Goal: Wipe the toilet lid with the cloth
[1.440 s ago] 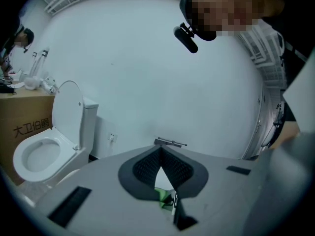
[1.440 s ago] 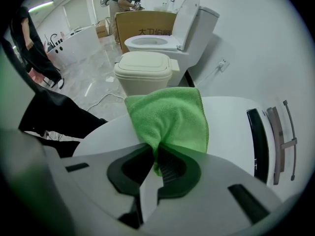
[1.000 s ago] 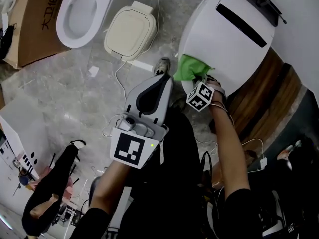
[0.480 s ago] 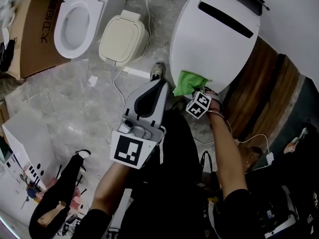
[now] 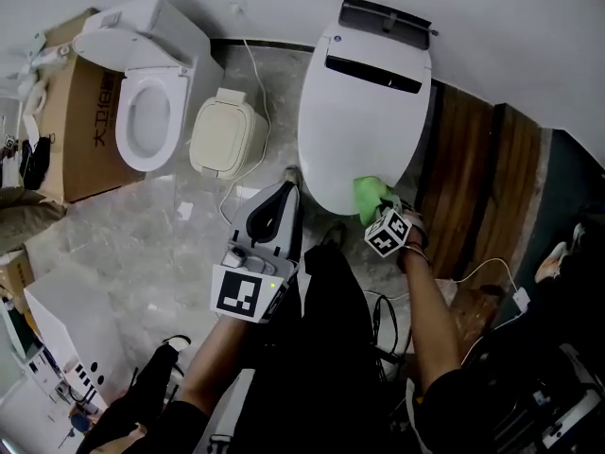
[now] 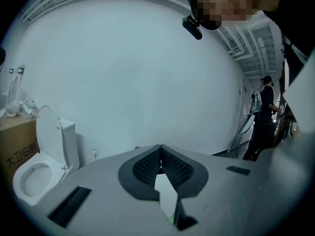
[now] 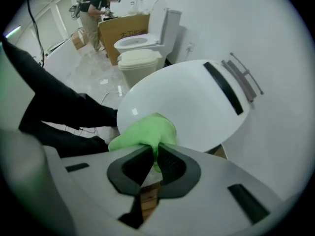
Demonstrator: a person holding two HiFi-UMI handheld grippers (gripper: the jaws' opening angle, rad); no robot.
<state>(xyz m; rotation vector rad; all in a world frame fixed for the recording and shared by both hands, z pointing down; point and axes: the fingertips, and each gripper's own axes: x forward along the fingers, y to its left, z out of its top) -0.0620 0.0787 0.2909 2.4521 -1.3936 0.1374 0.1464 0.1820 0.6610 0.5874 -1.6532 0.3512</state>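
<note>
1. The right gripper (image 7: 153,157) had its jaws clamped on a green cloth (image 7: 145,131), with the fabric bunched just ahead of the tips.
2. The cloth was pressed on the white toilet lid (image 5: 357,112), at the lid's near end and toward its right side.
3. The lid was down, with a dark strip across it near the hinge end by the wall.
4. The left gripper (image 6: 160,156) had its jaws together with nothing between them. It was held over the floor, left of the lid and apart from it.
5. A second toilet (image 5: 144,112) with its lid raised stood further left, beside a cardboard box (image 5: 68,112).
6. A cream seat unit (image 5: 225,138) lay on the floor between the two toilets.
</note>
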